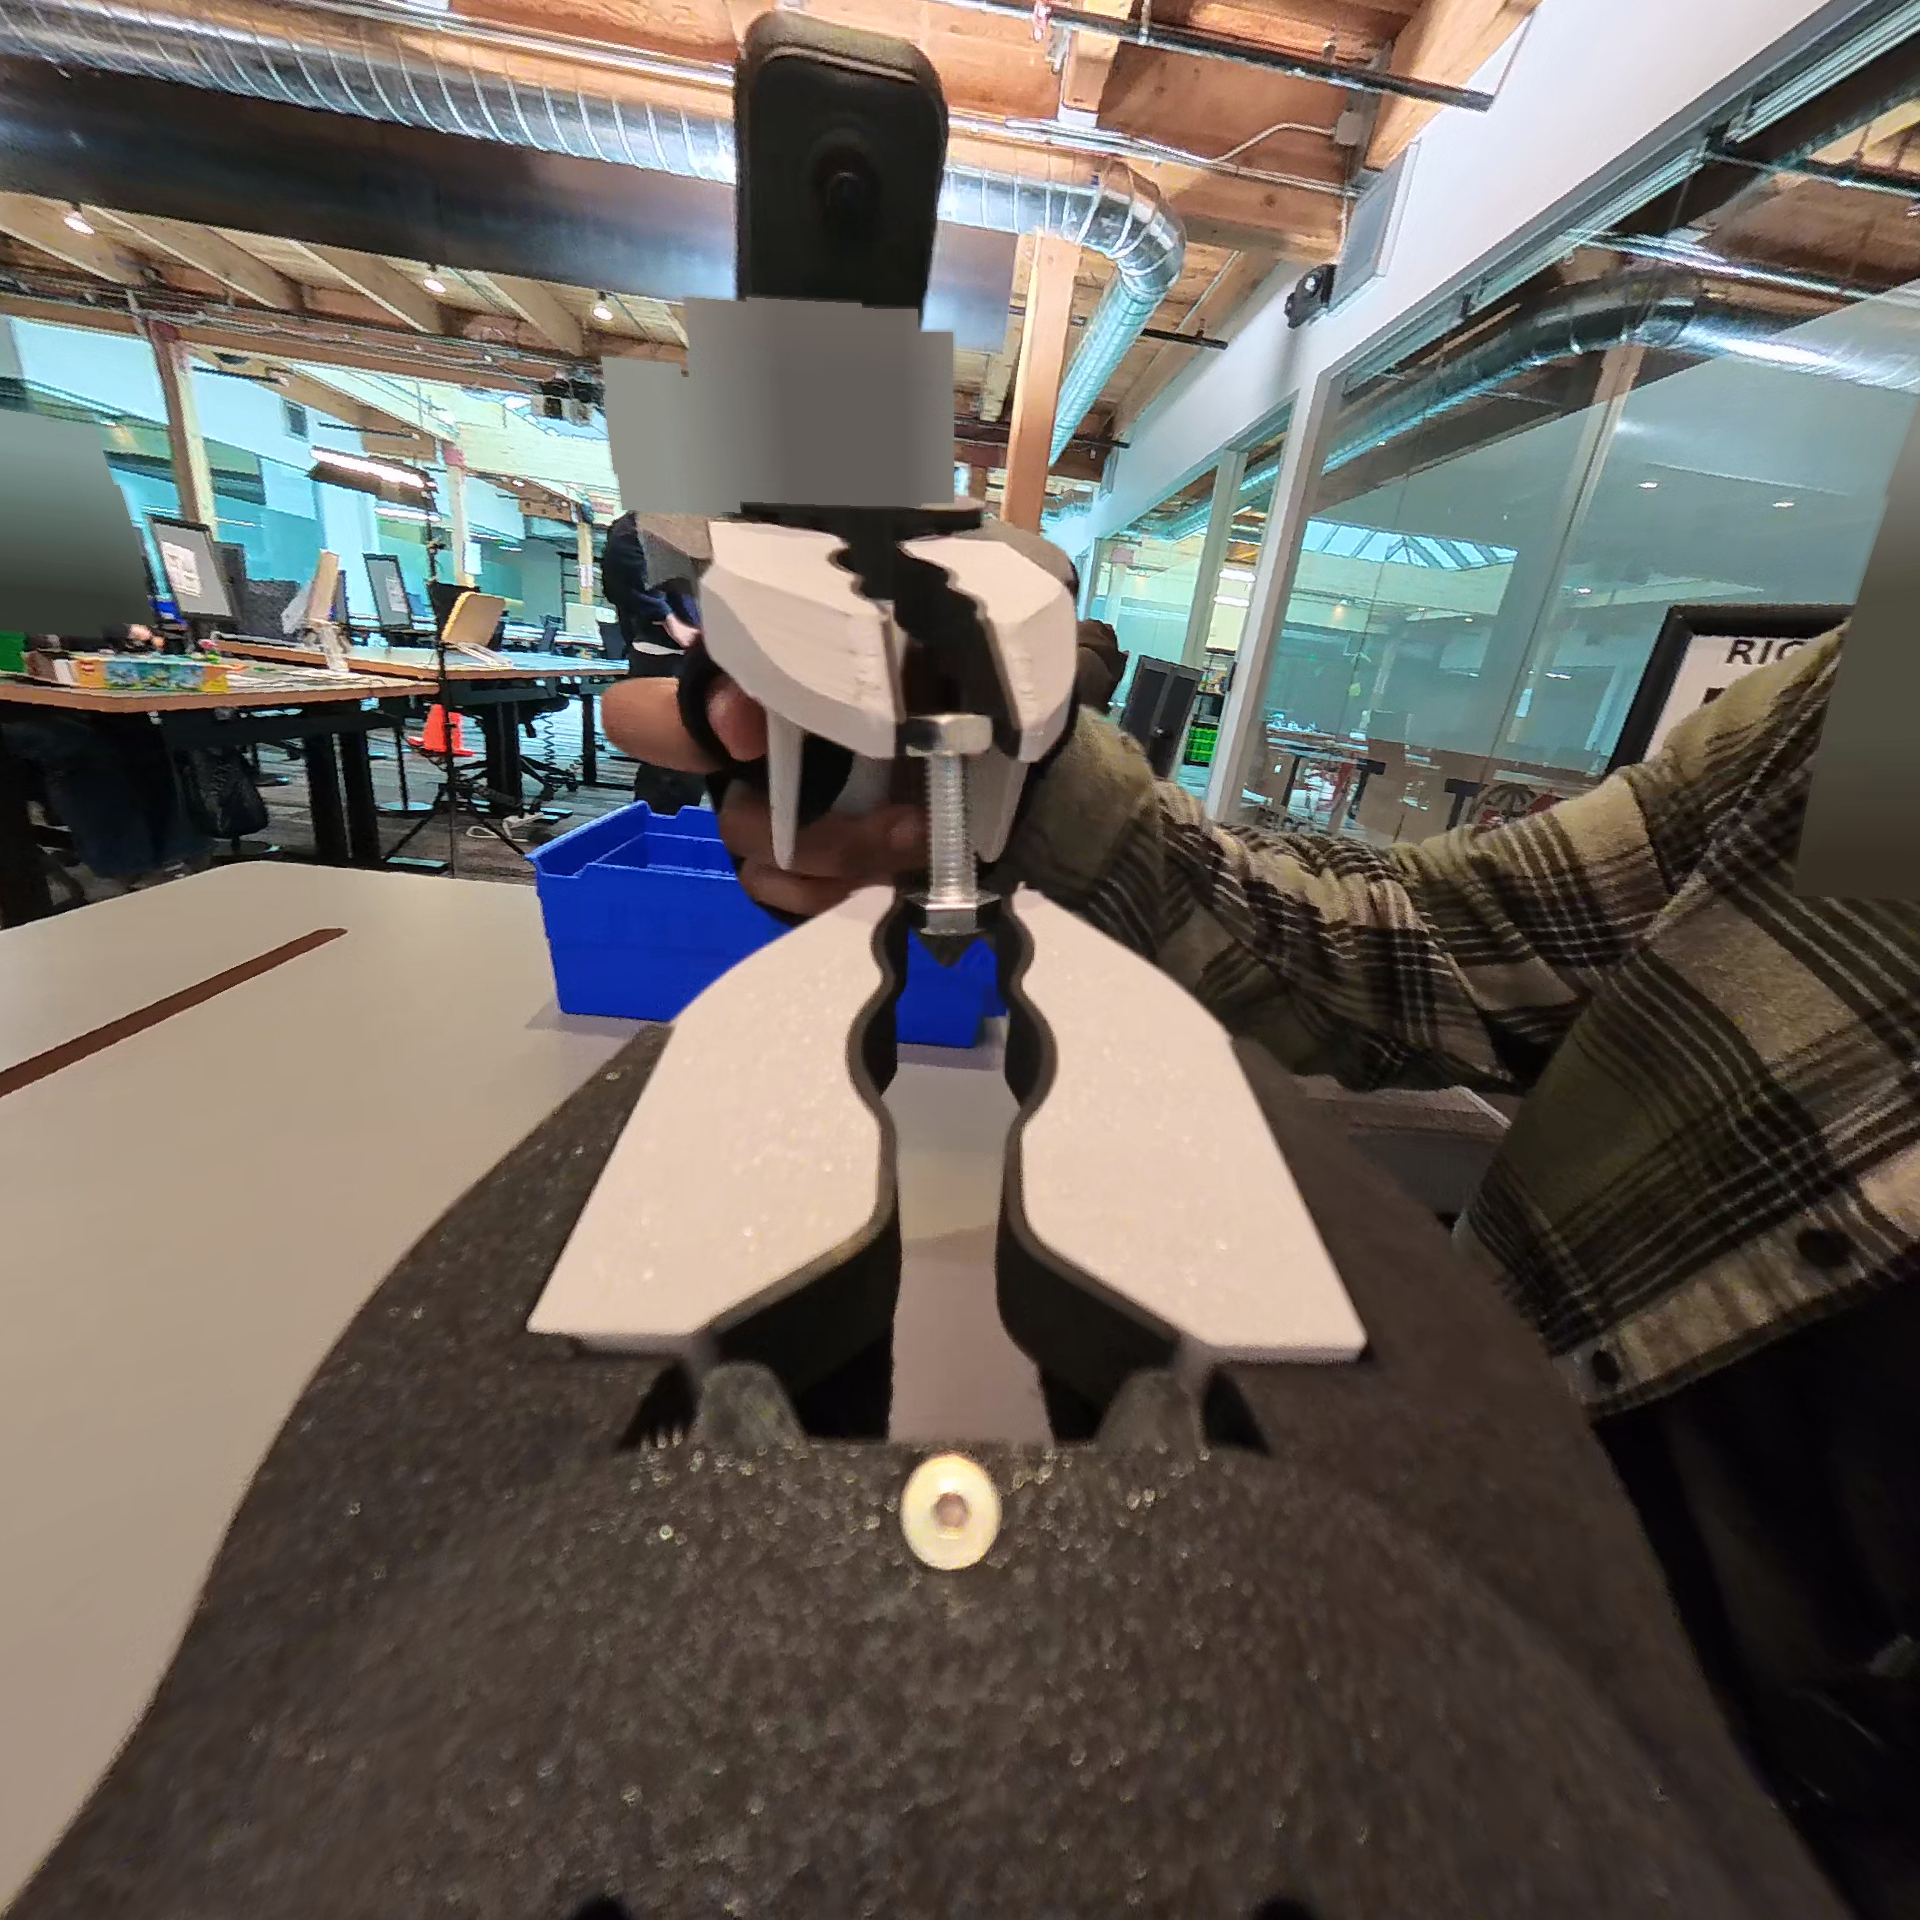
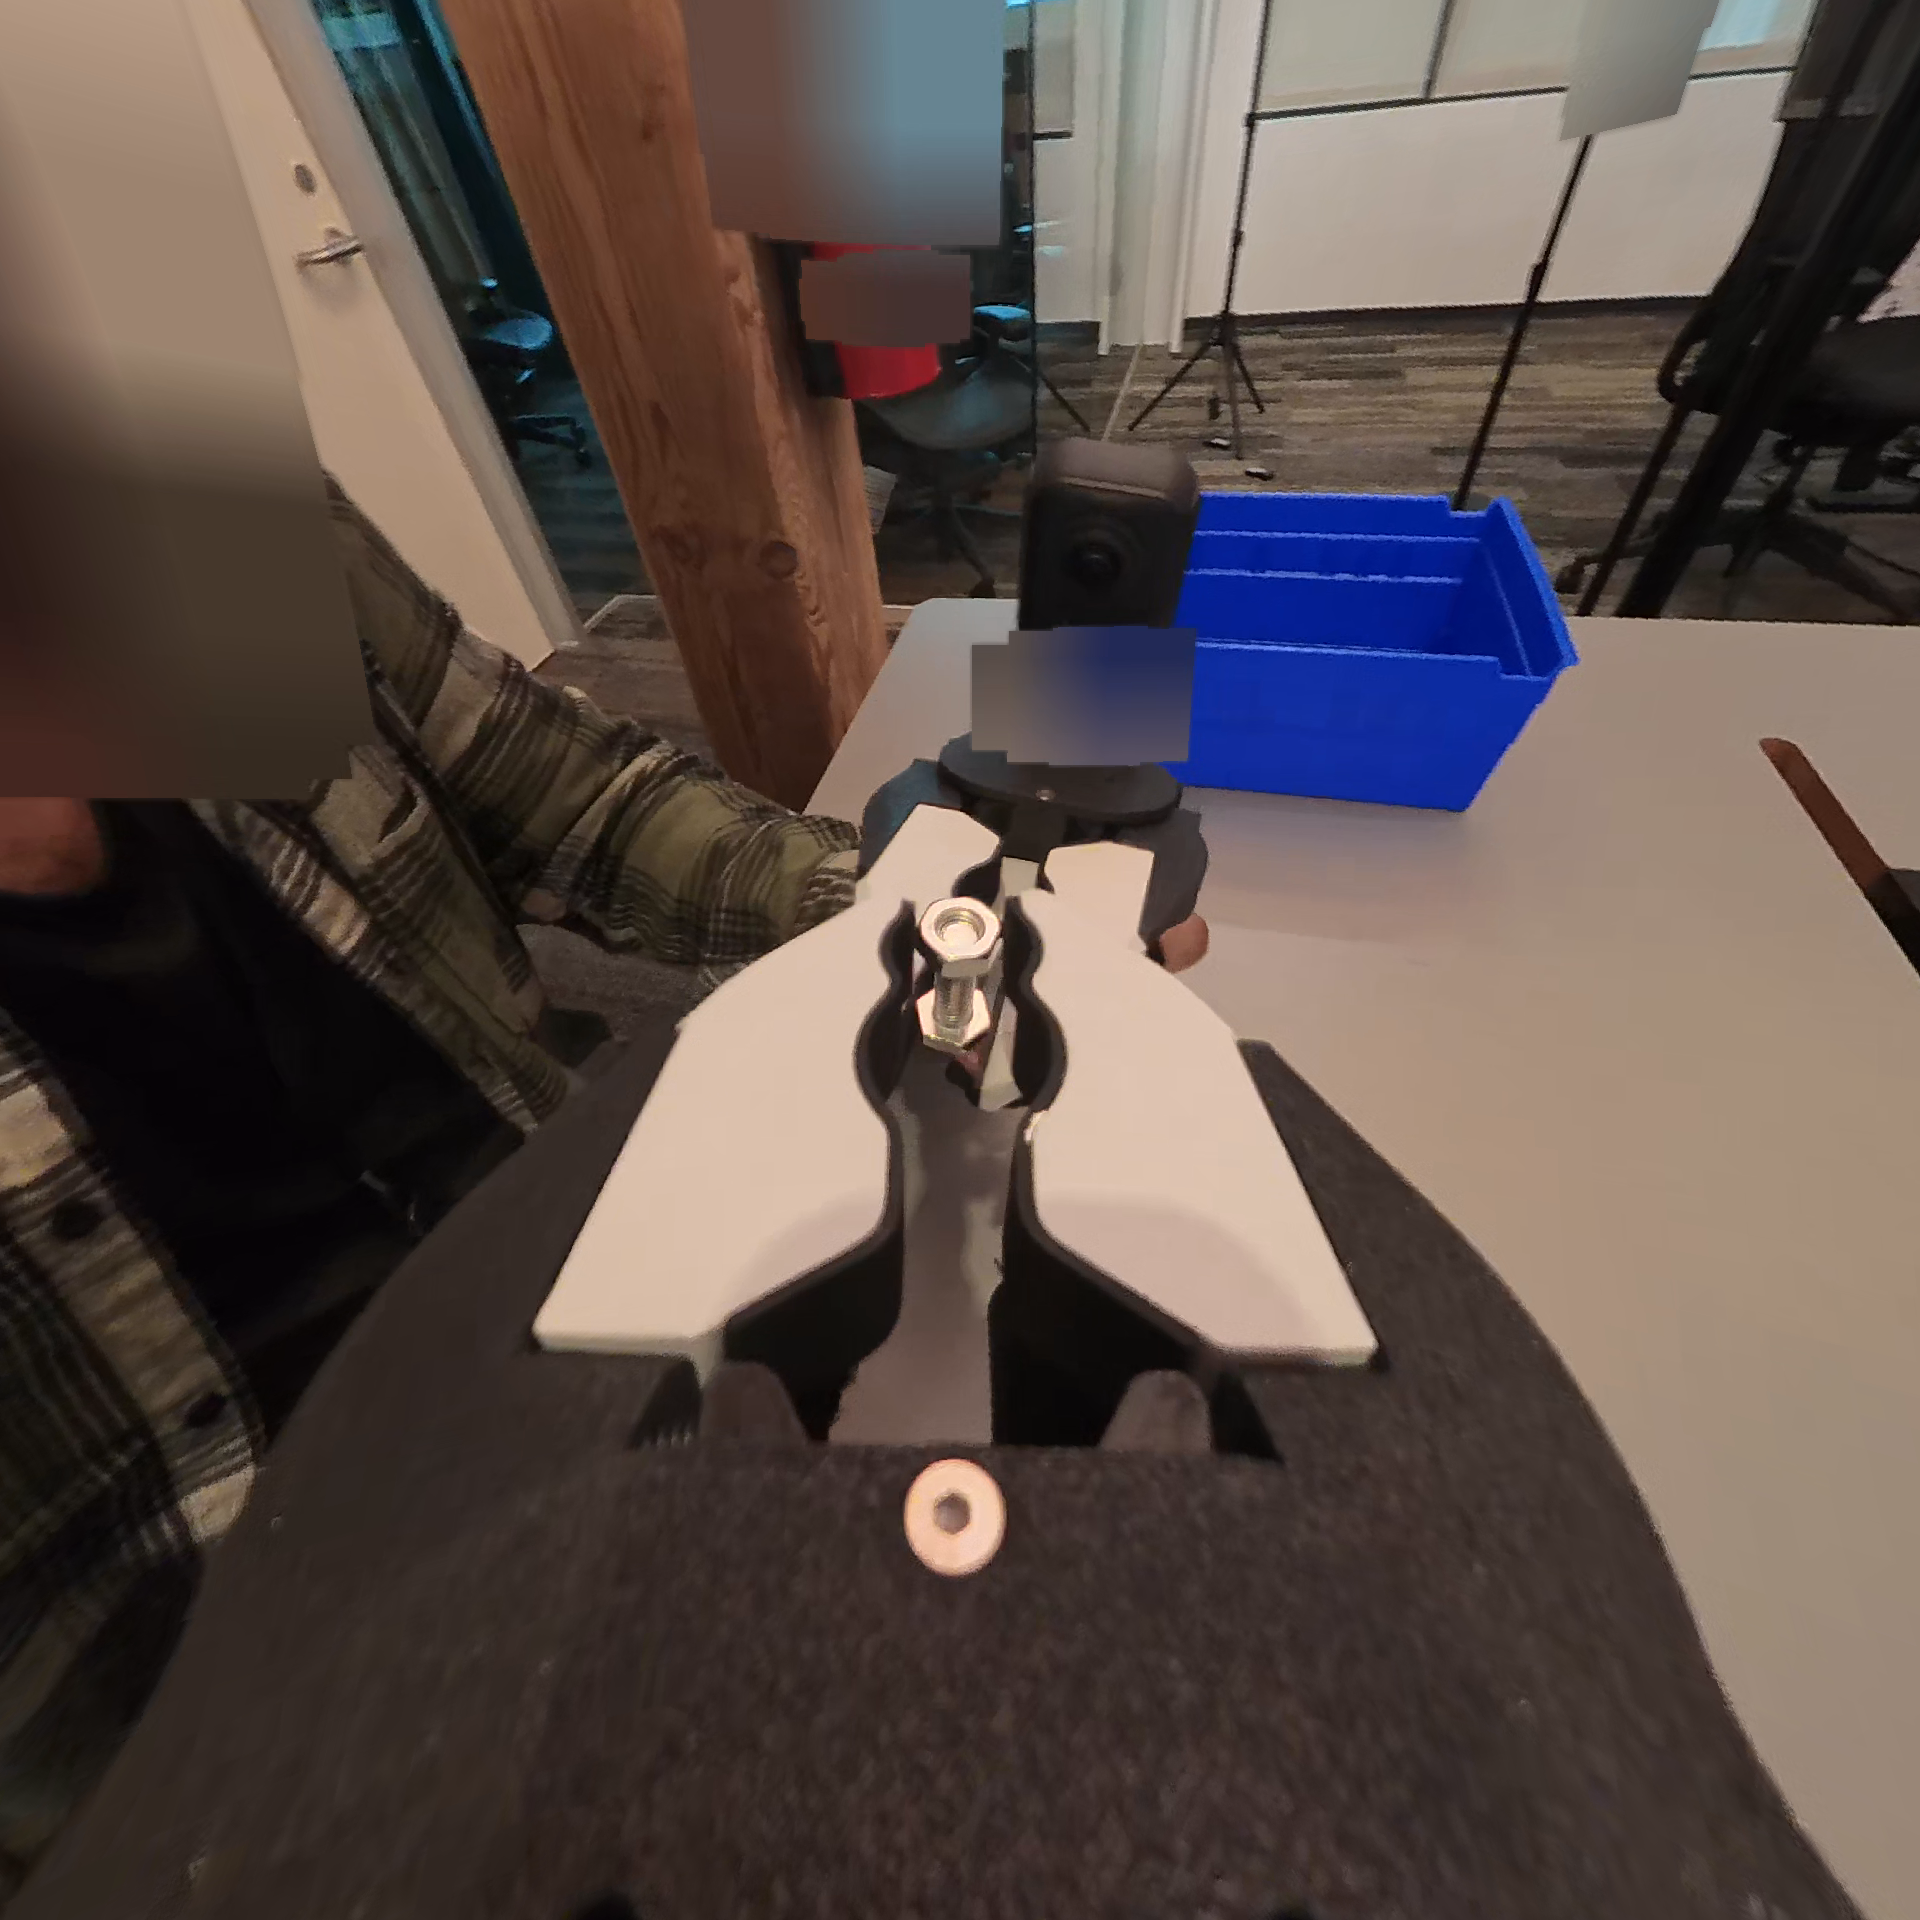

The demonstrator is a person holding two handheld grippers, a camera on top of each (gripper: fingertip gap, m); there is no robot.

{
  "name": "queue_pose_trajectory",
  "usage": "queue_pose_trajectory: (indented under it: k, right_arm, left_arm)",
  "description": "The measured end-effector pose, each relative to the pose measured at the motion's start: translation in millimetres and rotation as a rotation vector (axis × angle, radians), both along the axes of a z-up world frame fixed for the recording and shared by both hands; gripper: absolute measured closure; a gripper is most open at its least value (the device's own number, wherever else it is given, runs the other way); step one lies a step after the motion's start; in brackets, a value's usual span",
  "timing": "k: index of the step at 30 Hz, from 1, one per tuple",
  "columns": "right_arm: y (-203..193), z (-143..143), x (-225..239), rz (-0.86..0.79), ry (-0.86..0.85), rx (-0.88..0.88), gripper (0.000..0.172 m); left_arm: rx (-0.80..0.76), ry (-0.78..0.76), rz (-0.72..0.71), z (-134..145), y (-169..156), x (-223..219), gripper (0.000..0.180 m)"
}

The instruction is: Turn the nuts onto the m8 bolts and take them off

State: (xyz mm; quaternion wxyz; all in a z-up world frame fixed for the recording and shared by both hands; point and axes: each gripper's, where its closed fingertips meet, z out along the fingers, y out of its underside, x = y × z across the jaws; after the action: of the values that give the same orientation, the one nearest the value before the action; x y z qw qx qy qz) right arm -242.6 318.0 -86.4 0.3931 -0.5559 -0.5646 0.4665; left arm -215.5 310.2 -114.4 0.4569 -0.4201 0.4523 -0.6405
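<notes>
A silver M8 bolt [image 1: 948,821] stands upright in the air above the grey table [image 1: 260,1039]. My left gripper [image 1: 945,920] is shut on its hex head [image 1: 945,914] at the bottom. My right gripper [image 1: 951,732] comes from the far side and is shut on the hex nut [image 1: 945,736] at the top of the thread. In the right wrist view the nut [image 2: 956,928] sits between my right gripper's [image 2: 958,935] tips, with the bolt's end showing in its hole. The bolt head [image 2: 951,1023] lies below it, against the left gripper's white finger [image 2: 1000,1049].
A blue plastic bin [image 1: 644,914] stands on the table behind the grippers and also shows in the right wrist view [image 2: 1351,686]. A person's plaid sleeve [image 1: 1455,935] reaches in from the right. A wooden post [image 2: 675,416] stands past the table's edge. Left and right tips are no more than a few centimetres apart.
</notes>
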Motion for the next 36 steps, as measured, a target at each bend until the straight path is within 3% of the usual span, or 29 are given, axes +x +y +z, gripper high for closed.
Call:
queue_pose_trajectory:
  k: [5,10,22,31,36]
  right_arm:
    - [-8,-3,3,0.110,-0.030,0.028,0.156]
    - [11,-9,7,-0.021,-0.088,0.067,0.131]
    - [13,3,11,-0.104,-0.013,0.030,0.110]
    - [34,-1,19,-0.212,-0.030,0.049,0.109]
    - [26,6,17,-0.186,-0.001,0.037,0.109]
  left_arm:
    - [0.003,0.015,-0.057,-3,-9,4,0.165]
    - [-0.007,-0.002,-0.046,0,-5,1,0.165]
    - [-0.013,0.000,-0.011,-1,0,1,0.165]
    - [-0.005,-0.002,-0.010,0,-1,1,0.165]
    - [-0.004,-0.001,0.001,0,0,1,0.165]
